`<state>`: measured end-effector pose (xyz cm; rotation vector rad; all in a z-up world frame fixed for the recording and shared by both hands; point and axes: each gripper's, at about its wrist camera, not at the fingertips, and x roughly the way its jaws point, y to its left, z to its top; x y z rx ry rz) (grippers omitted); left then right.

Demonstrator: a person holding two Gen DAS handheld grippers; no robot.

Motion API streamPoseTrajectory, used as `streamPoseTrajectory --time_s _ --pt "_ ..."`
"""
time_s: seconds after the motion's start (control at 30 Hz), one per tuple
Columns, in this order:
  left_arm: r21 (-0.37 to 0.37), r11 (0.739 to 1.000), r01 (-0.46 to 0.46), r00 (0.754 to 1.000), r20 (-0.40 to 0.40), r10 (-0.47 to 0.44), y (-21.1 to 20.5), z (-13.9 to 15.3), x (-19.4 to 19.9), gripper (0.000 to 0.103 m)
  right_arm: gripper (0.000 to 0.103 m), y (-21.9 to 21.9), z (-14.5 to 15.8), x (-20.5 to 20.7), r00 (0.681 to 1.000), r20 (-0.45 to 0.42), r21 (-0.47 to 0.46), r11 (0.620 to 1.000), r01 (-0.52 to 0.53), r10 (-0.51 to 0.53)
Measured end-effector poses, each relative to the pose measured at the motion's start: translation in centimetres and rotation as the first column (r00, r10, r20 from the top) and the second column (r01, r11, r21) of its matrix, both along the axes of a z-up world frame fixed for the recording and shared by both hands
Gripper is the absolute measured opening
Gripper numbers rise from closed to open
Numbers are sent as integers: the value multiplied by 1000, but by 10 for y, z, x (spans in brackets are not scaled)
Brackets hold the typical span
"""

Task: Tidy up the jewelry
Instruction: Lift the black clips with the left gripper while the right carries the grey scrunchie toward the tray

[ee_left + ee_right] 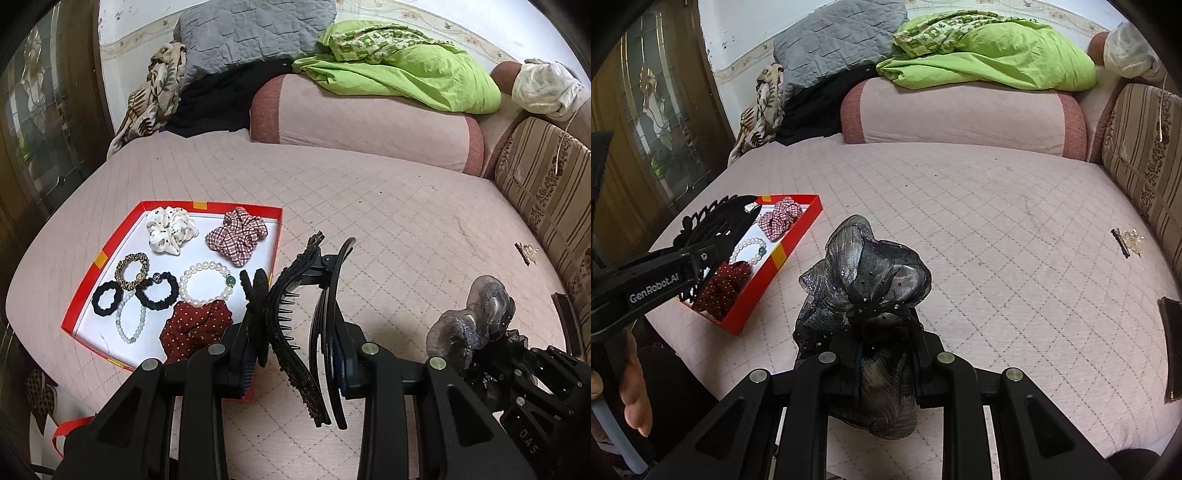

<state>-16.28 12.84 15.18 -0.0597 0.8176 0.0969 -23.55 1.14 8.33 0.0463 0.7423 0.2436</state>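
Observation:
My left gripper is shut on a large black hair claw clip and holds it above the bed, just right of a red box. The box holds scrunchies: white, plaid, dark red dotted, plus black hair ties and a pearl bracelet. My right gripper is shut on a grey and black mesh hair bow; the bow also shows in the left wrist view. The left gripper with the clip is over the box in the right wrist view.
A pink quilted bed cover fills the scene. A small black clip with clear beads lies at the right, near a striped cushion. A pink bolster, green bedding and a grey quilt lie at the back.

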Motion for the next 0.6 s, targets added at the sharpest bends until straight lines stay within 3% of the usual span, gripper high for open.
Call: streamPoseTrajectory --time_s 0.4,0.6 --pt "1 1000 -9 1000 -6 9 9 -5 3 32 22 11 -2 2 1000 -8 11 1000 -28 28" --pt "-14 1000 -26 999 -32 26 19 -22 16 32 22 11 -9 10 999 -28 -13 999 -29 29"
